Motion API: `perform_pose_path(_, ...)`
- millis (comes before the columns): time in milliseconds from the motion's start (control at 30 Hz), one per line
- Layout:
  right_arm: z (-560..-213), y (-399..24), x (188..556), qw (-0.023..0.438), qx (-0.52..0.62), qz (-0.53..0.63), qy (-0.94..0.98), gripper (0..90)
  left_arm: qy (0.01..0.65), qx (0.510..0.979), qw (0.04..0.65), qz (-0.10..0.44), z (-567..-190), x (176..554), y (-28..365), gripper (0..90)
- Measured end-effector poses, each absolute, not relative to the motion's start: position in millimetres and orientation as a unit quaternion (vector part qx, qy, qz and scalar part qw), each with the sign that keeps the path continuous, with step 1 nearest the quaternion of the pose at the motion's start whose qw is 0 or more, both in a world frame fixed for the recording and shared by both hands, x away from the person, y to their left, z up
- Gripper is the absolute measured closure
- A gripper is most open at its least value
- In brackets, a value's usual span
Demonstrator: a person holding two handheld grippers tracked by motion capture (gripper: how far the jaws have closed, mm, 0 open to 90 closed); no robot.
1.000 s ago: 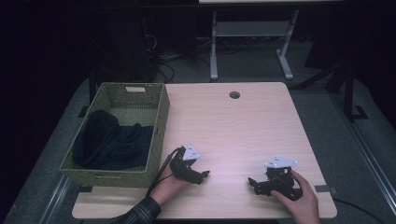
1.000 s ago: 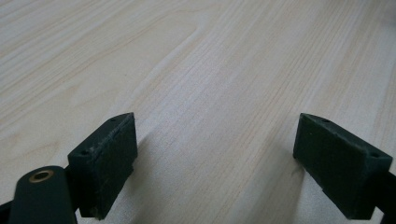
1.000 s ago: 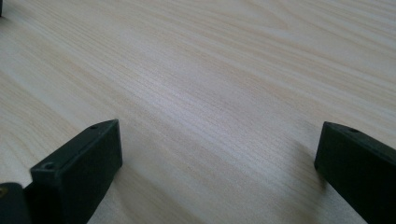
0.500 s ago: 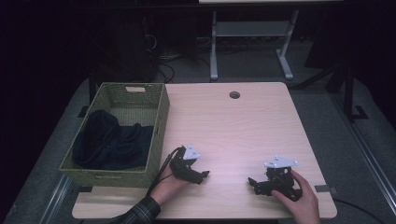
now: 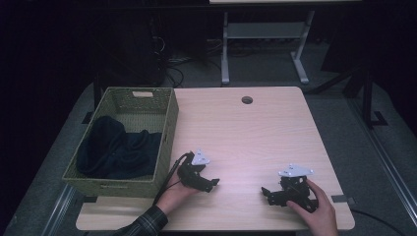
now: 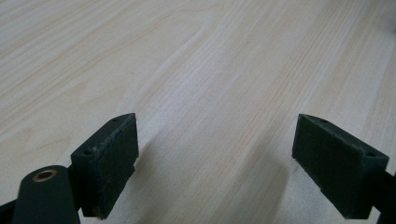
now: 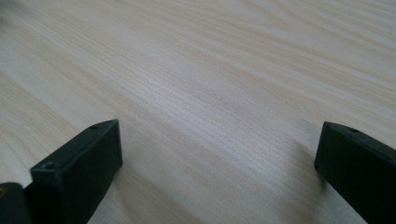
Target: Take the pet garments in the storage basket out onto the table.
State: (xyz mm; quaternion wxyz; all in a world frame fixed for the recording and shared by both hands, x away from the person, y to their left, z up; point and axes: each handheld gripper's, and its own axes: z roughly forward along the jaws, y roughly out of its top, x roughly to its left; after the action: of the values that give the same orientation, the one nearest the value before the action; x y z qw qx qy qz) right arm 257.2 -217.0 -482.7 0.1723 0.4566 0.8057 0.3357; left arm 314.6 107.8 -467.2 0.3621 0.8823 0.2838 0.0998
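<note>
Resting near the desk's (image 5: pixel 246 137) near edge, the left gripper (image 5: pixel 209 184) and right gripper (image 5: pixel 268 194) both sit released, holding nothing. Likely next: reach the dark cloth (image 5: pixel 118 150) inside the basket (image 5: pixel 169 123) at the left edge.

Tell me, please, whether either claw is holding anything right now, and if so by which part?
Nothing is held. The left claw and the right claw are both open, with bare table between their jaws.
</note>
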Motion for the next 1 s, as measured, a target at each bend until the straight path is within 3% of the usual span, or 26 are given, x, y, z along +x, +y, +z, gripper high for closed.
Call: perform_pose_path(1000,-482.7,-217.0,257.2,0.172,0.456,0.336,0.806,0.5,0.285,0.879,0.368,0.107,-450.1,317.4,115.8,14.5)
